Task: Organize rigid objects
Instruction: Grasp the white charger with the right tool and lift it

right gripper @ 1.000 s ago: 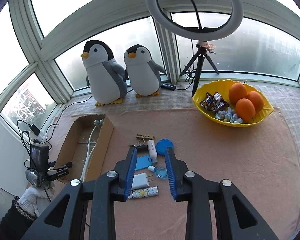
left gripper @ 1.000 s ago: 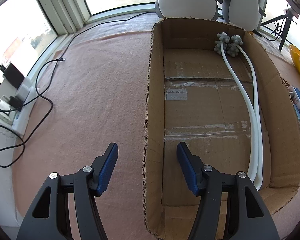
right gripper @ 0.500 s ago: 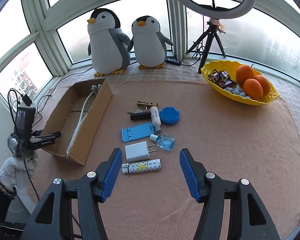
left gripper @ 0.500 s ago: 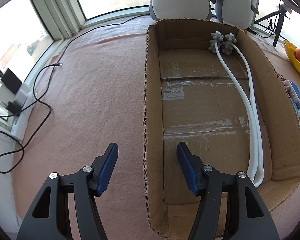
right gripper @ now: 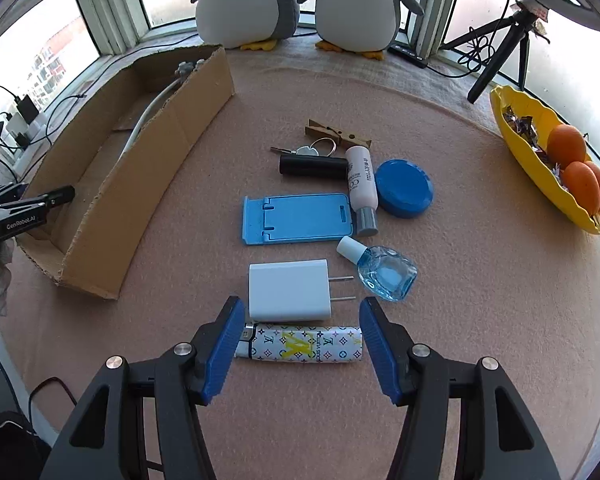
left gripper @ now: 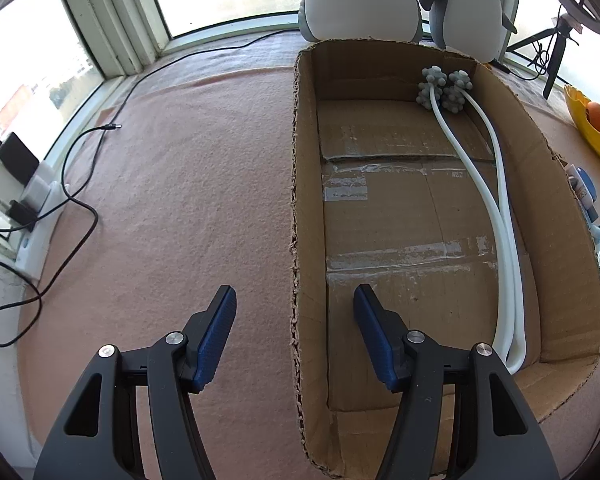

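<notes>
Right gripper has just been opening, and the patterned lighter lies crosswise between its unclenched fingers. Left gripper straddles the cardboard box wall, jaws apart.

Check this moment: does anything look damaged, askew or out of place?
The cardboard box has ragged, torn top edges along its walls. Small items such as the lighter and charger lie loose on the cloth, not yet boxed. Nothing looks spilled.

Bay of white-framed windows w/ bright daylight, glass blown out. Pinkish felt mat covers the surface. Two plush penguins by the sill. Black tripod at right. Power strip w/ chargers & cables at left.
</notes>
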`<state>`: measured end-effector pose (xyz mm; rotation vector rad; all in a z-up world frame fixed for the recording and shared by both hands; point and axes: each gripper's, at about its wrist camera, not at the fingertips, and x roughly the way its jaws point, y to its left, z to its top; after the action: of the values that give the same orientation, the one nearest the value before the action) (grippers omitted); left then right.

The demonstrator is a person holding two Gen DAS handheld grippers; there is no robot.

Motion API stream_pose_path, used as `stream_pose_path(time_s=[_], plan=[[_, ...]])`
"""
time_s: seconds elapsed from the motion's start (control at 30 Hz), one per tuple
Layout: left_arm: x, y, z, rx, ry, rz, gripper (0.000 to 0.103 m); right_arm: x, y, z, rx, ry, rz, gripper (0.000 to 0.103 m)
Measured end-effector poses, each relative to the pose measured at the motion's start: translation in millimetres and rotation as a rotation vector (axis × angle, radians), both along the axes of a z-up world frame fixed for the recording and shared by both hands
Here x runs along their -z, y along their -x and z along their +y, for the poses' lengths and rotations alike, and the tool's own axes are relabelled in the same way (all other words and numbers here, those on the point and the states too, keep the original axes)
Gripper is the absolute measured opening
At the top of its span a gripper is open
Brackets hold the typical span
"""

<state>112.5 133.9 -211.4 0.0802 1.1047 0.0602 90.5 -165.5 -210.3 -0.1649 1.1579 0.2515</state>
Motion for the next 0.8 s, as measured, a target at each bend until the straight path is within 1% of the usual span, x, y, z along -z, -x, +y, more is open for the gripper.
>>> stream_pose_path(time_s=[0.1,0.3,0.53,0.63,0.8], plan=[[0,0,0,-0.001,0.004,0.001,0.061,8,-5,4,-0.010,0.015,0.020,0.055],[0,-1,0,-0.002,0.004,0.000,0.061,17,-9,15,-0.036,0.053,0.030,0.055],[0,-2,0,0.001,0.007,-0.001,0.061,21,-13,16,-0.017,0.035,0.048,0.053],[0,-2,0,0.001,0.003,-0.005,0.061,22,-14,15,-0.007,0.032,0.051,0.046],[1,-3,-1,0.003,0.003,-0.004,0.061,23,-17,13,-0.001,0.004,0.042,0.046]])
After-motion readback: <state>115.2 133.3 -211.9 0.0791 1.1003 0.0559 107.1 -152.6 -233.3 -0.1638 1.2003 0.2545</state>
